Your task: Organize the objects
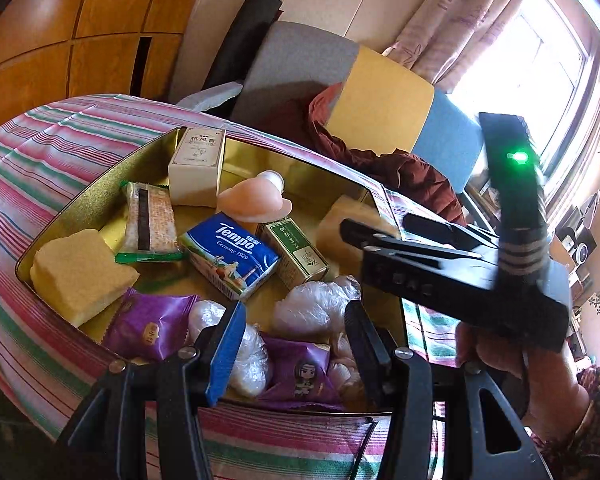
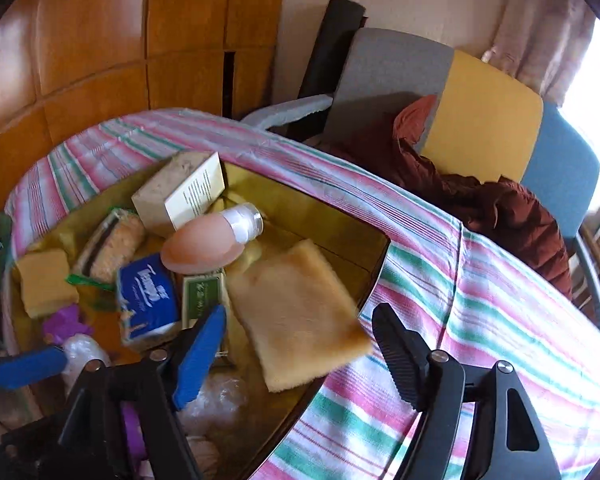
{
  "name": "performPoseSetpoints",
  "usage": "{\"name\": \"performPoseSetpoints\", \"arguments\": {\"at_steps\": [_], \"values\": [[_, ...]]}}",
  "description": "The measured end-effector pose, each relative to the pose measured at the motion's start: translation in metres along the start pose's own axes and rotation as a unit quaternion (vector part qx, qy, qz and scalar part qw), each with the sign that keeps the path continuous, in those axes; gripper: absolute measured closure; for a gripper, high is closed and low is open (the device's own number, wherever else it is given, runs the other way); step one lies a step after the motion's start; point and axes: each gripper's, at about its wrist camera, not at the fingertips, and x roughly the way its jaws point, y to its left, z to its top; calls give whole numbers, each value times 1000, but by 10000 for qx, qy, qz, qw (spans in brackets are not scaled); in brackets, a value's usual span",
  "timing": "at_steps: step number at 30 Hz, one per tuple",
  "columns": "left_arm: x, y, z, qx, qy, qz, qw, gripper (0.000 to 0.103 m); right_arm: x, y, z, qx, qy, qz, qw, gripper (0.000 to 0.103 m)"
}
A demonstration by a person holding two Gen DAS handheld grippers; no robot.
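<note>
Left wrist view: the left gripper (image 1: 296,344) hangs part open over the gold tin (image 1: 96,196), its pads gripping nothing above wrapped sweets (image 1: 316,312); a tissue pack (image 1: 230,254) lies mid-tin. The right gripper (image 1: 374,226) reaches in from the right. Right wrist view: the right gripper (image 2: 300,344) stands wide, holding nothing; the sponge (image 2: 300,316) lies blurred in the tin's near corner.

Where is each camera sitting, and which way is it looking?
Left wrist: sits on the left tongs, looking down into the gold tin; the right tongs and a hand show.
Right wrist: sits on the right tongs, looking down at the tin's corner and the yellow sponge; the left tongs' blue pad shows.
Shared: tin, Tempo tissue pack, striped cloth.
</note>
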Motion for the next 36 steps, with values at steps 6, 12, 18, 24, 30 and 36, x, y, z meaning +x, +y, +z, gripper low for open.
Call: {"name": "performPoseSetpoints", "arguments": {"at_steps": [6, 12, 18, 24, 30, 36], "values": [[-1, -2, 1, -96, -7, 133, 9999, 51, -23, -10, -7, 428, -223, 81, 9988, 23], [-6, -5, 5, -6, -6, 518, 9987, 51, -44, -12, -14, 837, -300, 275, 9957, 20], [-20, -7, 12, 141, -137, 1093, 9938, 51, -59, -4, -19, 1096, -181, 432, 9929, 15], [-28, -2, 18, 159, -108, 1497, 9885, 51, -65, 5, -22, 1240, -25, 538, 9908, 7], [-27, 3, 20, 134, 202, 1746, 9843, 51, -67, 10, -23, 1318, 86, 437, 9903, 0], [-29, 6, 18, 133, 267, 2052, 9783, 51, -68, 14, -23, 1285, 117, 83, 9916, 0]]}}
